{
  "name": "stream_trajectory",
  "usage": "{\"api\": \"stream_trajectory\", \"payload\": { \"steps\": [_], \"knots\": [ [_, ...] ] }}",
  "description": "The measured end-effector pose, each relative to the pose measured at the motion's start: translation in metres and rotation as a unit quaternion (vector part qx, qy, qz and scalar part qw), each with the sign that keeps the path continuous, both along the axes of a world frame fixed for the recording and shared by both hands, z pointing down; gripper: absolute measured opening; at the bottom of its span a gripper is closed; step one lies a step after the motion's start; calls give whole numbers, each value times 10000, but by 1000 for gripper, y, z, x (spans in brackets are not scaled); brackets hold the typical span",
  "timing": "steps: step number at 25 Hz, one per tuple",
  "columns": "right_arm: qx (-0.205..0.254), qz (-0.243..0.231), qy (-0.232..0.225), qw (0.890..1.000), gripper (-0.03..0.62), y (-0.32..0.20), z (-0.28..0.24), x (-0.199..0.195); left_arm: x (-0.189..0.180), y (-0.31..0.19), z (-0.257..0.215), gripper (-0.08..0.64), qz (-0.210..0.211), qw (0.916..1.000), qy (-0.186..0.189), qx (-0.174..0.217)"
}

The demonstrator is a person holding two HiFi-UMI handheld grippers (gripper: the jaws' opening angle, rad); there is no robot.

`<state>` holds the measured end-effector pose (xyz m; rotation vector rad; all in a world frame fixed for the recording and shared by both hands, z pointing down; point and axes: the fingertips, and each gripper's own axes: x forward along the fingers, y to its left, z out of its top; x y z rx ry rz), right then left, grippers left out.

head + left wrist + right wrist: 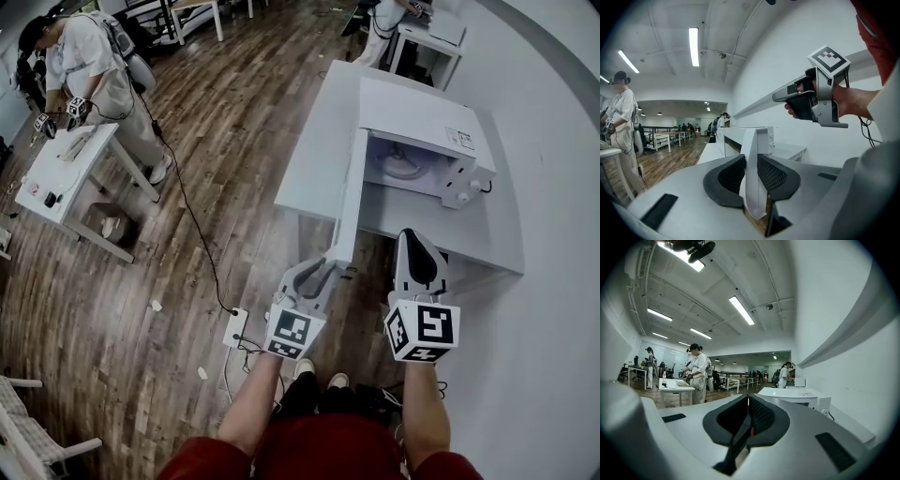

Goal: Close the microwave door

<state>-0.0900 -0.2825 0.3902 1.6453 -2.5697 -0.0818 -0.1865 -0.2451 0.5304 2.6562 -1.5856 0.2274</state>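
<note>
Head view: white table [314, 150] against the wall, white microwave [422, 108] sitting on it with the cavity open. Microwave door [349, 202] is swung wide, hinged at the cavity's left side in that view, its free edge reaching past the table's near edge toward me. Left gripper [330, 267] is clamped on that free edge. In the left gripper view I see the white door panel upright between both black pads, pads against it. Right gripper [417, 239] hangs just right of the door over the table's near edge — jaws together, nothing in them, clear of the microwave. Glass turntable [398, 161] visible inside the cavity.
</note>
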Motion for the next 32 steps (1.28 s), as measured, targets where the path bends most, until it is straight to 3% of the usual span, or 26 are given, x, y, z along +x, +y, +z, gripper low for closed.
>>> {"api": "stream_trajectory", "payload": {
  "steps": [15,32],
  "knots": [
    [46,521,-178,9985,28,3,0,68,52,0,-2,104,114,9999,-89,81],
    [-7,291,-353,9990,28,-21,-1,164,138,-24,-3,114,-267,9993,-251,-26]
  ]
}}
